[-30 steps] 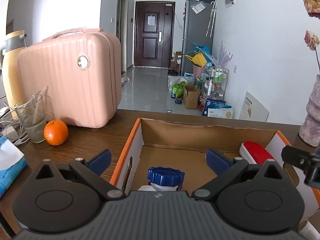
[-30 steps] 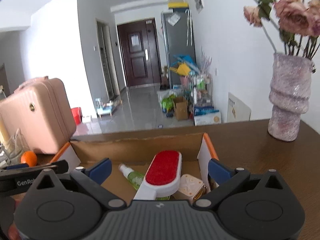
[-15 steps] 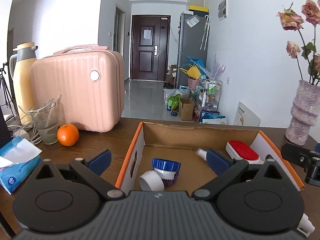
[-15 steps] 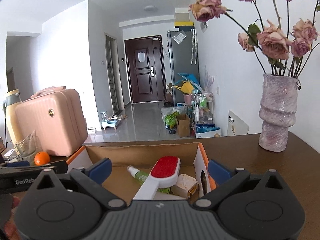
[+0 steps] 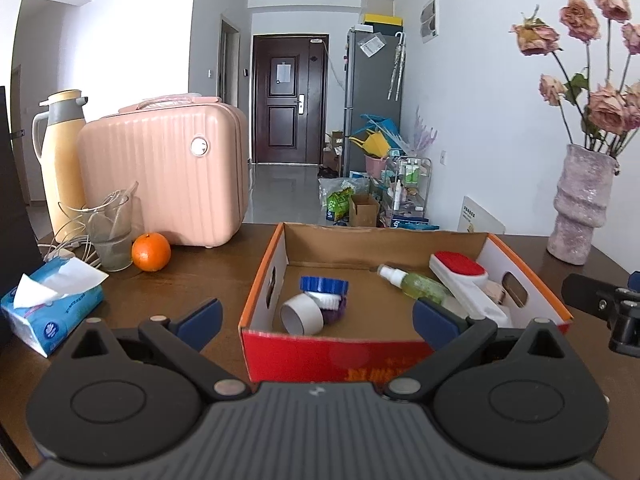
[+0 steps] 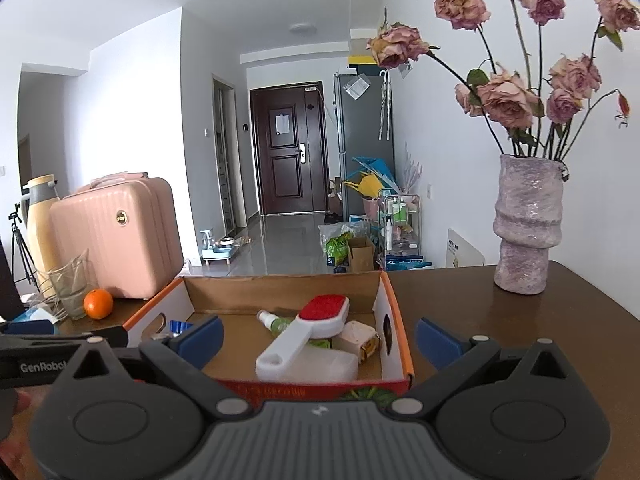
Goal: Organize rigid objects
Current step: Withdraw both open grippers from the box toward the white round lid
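An open cardboard box (image 5: 360, 354) with orange rims stands on the brown table; it also shows in the right wrist view (image 6: 394, 312). Inside lie a blue-capped jar (image 5: 325, 286), a white tape roll (image 5: 301, 315), a green spray bottle (image 5: 418, 285) and a red-and-white lint brush (image 5: 460, 276). The right wrist view shows the brush (image 6: 316, 318), a white container (image 6: 320, 366) and a small cream box (image 6: 358, 338). My left gripper (image 5: 316, 318) is open and empty, in front of the box. My right gripper (image 6: 318, 336) is open and empty, in front of the box.
On the left stand a pink suitcase (image 5: 168, 172), a cream thermos (image 5: 62, 160), a glass with cables (image 5: 110, 232), an orange (image 5: 151, 252) and a blue tissue pack (image 5: 52, 306). A purple vase (image 6: 528, 224) of dried roses stands at the right.
Both grippers have drawn back and up from over the box, so the whole box and its red front wall now show. The jar lies in the box, free of the left gripper.
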Tool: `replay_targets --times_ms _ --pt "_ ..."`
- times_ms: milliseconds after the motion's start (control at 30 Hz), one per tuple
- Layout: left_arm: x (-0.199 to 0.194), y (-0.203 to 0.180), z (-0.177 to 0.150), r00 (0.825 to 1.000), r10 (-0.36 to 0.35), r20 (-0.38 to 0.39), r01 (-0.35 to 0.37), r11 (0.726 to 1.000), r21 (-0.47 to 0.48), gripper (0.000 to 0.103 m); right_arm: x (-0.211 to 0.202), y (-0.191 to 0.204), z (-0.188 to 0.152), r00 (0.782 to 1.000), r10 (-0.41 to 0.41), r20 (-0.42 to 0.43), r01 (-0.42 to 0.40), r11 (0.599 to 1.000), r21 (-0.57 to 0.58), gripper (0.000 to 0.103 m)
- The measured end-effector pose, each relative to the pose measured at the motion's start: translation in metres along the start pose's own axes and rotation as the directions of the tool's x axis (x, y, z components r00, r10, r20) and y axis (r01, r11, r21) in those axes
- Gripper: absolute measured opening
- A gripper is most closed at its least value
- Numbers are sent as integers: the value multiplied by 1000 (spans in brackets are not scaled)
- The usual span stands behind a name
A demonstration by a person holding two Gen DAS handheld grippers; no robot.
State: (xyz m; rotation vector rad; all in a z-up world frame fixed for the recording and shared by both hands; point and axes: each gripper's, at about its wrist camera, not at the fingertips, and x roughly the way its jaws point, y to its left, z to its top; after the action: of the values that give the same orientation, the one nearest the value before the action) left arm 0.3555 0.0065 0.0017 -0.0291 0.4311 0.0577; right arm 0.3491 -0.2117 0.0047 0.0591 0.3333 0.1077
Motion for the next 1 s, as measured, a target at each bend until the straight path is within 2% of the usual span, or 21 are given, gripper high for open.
replay_targets --times_ms 333,667,1000 --pt "-35 -7 -24 1000 -24 -15 24 1000 16 103 -34 -7 -28 999 5 -37 -5 1000 7 103" --pt "-54 -12 -56 994 -48 -93 50 999 21 103 -63 -12 -64 996 -8 -89 6 1000 -23 103" --pt "-56 -13 -64 994 -33 -108 35 999 20 103 -65 -15 -68 996 -13 -92 11 1000 -20 103"
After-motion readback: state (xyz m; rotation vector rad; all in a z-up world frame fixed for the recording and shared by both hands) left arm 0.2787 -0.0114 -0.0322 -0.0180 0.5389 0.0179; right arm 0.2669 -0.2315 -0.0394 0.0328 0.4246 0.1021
